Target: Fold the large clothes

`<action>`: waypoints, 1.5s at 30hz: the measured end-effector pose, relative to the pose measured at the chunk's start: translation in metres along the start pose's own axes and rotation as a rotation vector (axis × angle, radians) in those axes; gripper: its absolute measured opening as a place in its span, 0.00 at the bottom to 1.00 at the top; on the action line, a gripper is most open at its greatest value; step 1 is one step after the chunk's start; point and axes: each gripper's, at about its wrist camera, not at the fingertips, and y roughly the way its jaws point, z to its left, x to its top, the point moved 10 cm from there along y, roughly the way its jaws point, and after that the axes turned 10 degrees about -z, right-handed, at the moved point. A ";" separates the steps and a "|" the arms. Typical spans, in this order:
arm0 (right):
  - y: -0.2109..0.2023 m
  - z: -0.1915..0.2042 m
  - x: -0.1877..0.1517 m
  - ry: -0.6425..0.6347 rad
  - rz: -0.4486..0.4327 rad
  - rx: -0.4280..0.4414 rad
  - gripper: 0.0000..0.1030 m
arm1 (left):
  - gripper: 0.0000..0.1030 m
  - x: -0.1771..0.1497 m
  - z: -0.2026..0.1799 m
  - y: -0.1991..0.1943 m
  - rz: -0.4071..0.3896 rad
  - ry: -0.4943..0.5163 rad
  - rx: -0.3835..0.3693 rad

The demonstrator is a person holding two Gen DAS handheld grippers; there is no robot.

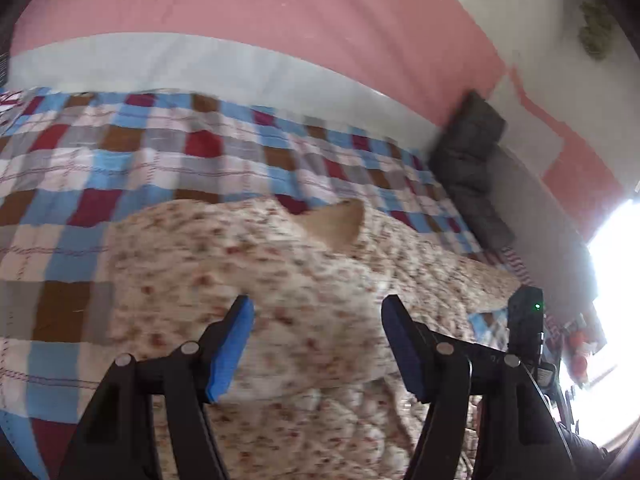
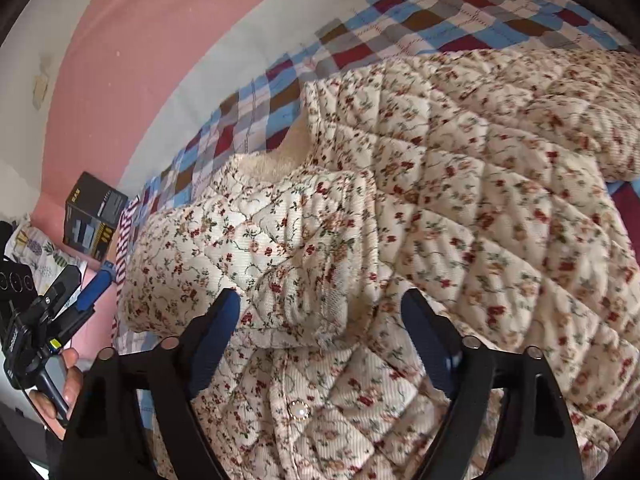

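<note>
The floral quilted jacket [image 2: 440,208] lies spread on a bed covered by a checked bedspread [image 2: 460,12], and both claws hang over it with nothing between their pads.

The right claw [image 2: 320,320] is spread wide. A folded sleeve [image 2: 248,240] of the jacket lies straight ahead of it and a little to its left, the cuff end reaching into the gap between the two blue pads [image 2: 218,332] — whether the cloth touches either pad cannot be told. Just below the gap, close to the claw's base, sits a pearl button [image 2: 299,410] on the jacket's front. The body of the jacket stretches away ahead and to the right of this claw, its cream fleece lining [image 2: 288,156] showing at the collar further ahead. Far to the left of the claw, against the pink wall [image 2: 120,60], stands a dark box [image 2: 94,216].

The left claw [image 1: 318,320] is likewise wide apart, blurred in its view. The jacket [image 1: 248,264] fills the space under and ahead of it, the collar opening [image 1: 340,224] ahead and slightly right of the gap. The bedspread [image 1: 120,168] runs on beyond the jacket and to the claw's left; a dark cushion [image 1: 468,164] lies well off ahead to the right — by the wall.
</note>
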 end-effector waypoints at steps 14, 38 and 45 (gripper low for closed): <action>0.037 -0.044 0.071 -0.172 -0.001 -0.253 0.05 | 0.43 -0.054 0.070 0.088 0.112 -0.081 0.218; 0.077 -0.001 0.050 -0.325 -0.015 -0.175 0.14 | 0.36 -0.065 0.002 0.133 0.187 0.123 0.288; -0.001 0.009 0.061 -0.265 -0.098 -0.092 0.46 | 0.36 -0.053 -0.021 0.083 0.137 0.048 0.176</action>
